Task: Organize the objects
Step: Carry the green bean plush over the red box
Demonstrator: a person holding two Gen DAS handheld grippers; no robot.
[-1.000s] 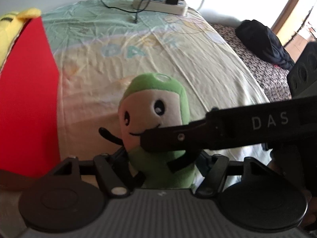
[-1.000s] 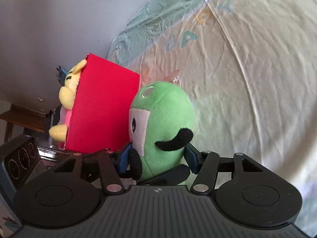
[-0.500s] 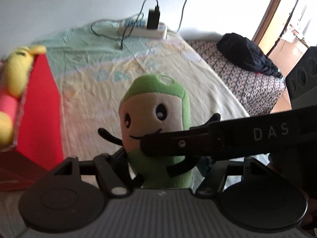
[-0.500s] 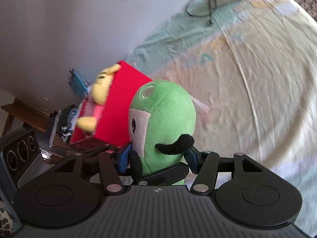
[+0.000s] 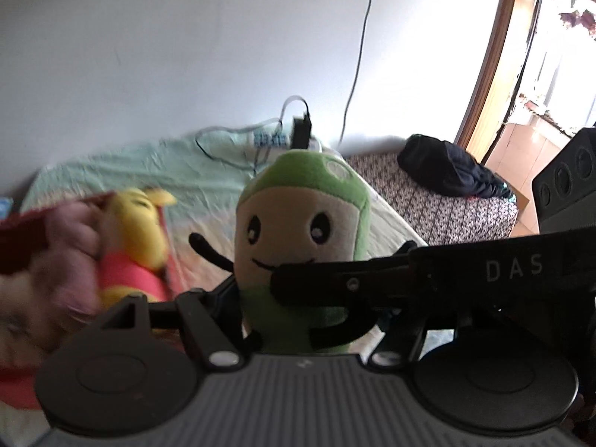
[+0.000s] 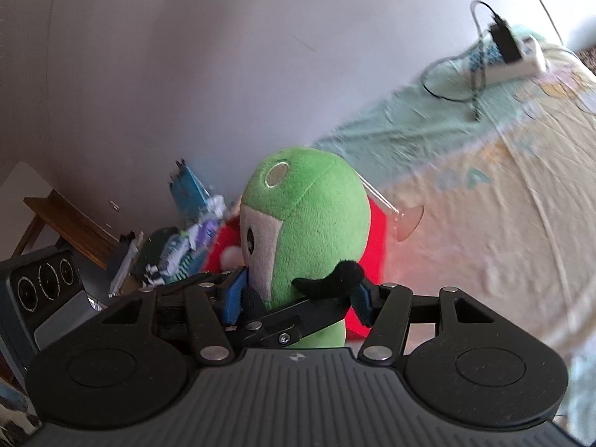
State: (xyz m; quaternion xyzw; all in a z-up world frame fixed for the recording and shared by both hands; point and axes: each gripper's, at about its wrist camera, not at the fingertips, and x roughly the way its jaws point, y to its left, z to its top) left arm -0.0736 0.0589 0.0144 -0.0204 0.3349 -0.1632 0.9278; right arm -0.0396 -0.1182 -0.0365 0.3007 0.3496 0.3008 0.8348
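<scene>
A green plush toy [image 5: 301, 216] with a cream face and black arms hangs above the bed, held from two sides. My left gripper [image 5: 305, 305] is shut on its lower body. My right gripper [image 6: 298, 298] is shut on it too, blue pads [image 6: 234, 298] pressing front and back. In the left wrist view one right finger [image 5: 372, 279] crosses the toy's mouth. A red box [image 6: 376, 246] sits behind and below the toy. It holds a yellow plush [image 5: 138, 231] in a red shirt and a blurred pink toy [image 5: 56, 260].
A power strip [image 5: 294, 138] with a charger and cables lies at the head of the bed. Dark clothes [image 5: 443, 171] rest on a patterned cover at the right. A clear suction cup [image 6: 406, 223] lies on the sheet. Clutter [image 6: 178, 249] and a wooden table [image 6: 59, 216] stand beside the bed.
Both grippers have risen with the green plush held between them. The red box has dropped lower in both views, and the toys inside it now show.
</scene>
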